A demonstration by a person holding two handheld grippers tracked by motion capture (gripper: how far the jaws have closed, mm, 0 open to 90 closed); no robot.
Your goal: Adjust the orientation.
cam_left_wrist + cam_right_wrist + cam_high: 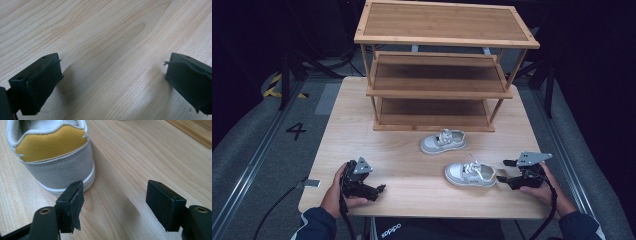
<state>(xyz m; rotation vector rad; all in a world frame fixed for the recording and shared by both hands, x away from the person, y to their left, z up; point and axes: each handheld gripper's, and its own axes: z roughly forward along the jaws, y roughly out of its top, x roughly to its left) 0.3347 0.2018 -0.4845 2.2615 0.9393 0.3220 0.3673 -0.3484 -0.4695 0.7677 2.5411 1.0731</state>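
Two small grey-and-white lace-up shoes lie on the wooden table point(357, 115). The near shoe point(469, 174) has its heel toward my right gripper point(504, 170), which stands open just behind it. In the right gripper view the shoe's grey suede heel with its yellow lining point(60, 167) is just beyond the left jaw, and nothing lies between the jaws of that gripper point(115, 192). The far shoe point(443, 141) rests in front of the rack. My left gripper point(379, 190) sits at the table's front left, open, its jaws point(112, 67) wide over bare wood.
A three-tier bamboo shoe rack point(439, 75) stands at the back of the table, its shelves bare. The rack's bottom edge point(192, 132) appears at the top right of the right gripper view. Grey floor with rails surrounds the table.
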